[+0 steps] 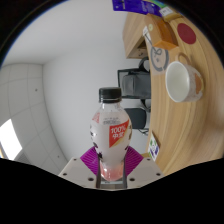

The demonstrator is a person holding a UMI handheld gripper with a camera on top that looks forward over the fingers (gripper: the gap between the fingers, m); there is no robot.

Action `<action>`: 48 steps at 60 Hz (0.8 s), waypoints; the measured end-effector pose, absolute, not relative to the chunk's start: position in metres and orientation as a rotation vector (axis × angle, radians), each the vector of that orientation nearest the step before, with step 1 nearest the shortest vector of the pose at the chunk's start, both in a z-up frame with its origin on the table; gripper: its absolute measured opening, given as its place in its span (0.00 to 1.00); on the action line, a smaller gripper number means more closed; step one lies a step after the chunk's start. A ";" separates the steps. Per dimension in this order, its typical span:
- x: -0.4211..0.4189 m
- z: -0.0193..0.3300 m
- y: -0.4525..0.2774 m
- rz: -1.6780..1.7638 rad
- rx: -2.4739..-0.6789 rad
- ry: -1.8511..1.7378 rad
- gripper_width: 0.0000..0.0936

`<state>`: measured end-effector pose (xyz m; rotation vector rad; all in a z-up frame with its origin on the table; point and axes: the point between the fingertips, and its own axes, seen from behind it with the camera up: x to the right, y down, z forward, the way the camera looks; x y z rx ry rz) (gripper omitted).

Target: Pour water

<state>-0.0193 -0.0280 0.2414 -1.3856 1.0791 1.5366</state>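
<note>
Clamped on the bottle (113, 135) between both pads (91, 160), cap on. Tilted toward the cup (182, 82) on the table (175, 135), apparently readying the pour.

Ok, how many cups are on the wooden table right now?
1. A white cup stands on the wooden table, beyond the bottle that the hand-held gripper is shut on. Others may be hidden outside this view.

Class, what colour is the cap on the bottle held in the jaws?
Black. The bottle and its cap show in the gripper view, the only one.
</note>
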 end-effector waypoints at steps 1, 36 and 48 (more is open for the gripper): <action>-0.016 0.237 -0.025 1.564 -1.364 1.117 0.31; 0.001 0.197 -0.003 1.710 -1.446 1.254 0.31; 0.061 0.251 -0.005 1.164 -1.702 0.676 0.31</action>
